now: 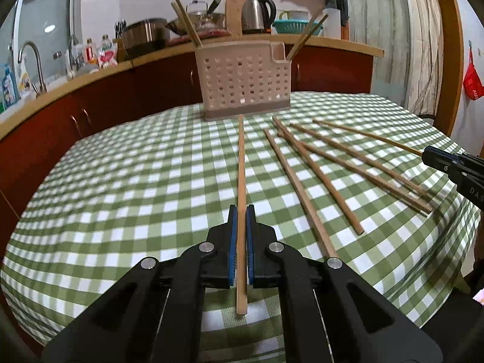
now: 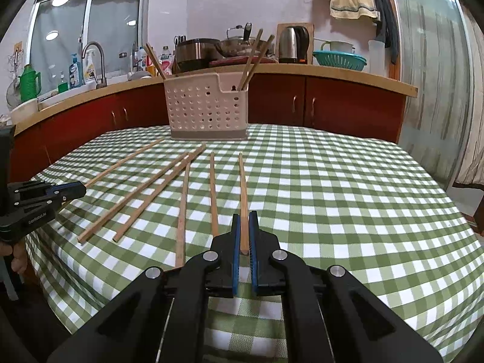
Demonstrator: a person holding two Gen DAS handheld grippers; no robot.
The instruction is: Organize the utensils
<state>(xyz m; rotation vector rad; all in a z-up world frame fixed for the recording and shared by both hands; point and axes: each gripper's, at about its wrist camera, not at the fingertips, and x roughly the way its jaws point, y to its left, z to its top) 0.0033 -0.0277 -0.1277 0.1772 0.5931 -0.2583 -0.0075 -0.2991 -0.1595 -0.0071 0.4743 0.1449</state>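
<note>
My left gripper (image 1: 241, 211) is shut on a wooden chopstick (image 1: 241, 163) that points straight at the perforated white utensil basket (image 1: 245, 81). Its rear end sticks out behind the pads. My right gripper (image 2: 244, 216) is shut on the near end of another chopstick (image 2: 243, 187). Between the two lie several loose chopsticks (image 1: 302, 187), fanned out on the green checked tablecloth (image 2: 332, 211). Chopsticks (image 2: 254, 57) stand in both ends of the basket (image 2: 207, 109). Each gripper shows at the other view's edge: the right gripper (image 1: 429, 155) and the left gripper (image 2: 81, 190).
The table's front edge drops off just under both grippers. Behind the basket runs a red-fronted counter (image 2: 332, 103) with a kettle (image 1: 257, 15), pots (image 2: 196, 51), a teal colander (image 2: 338, 60) and a sink faucet (image 1: 31, 60). A curtain (image 1: 423, 45) hangs at the right.
</note>
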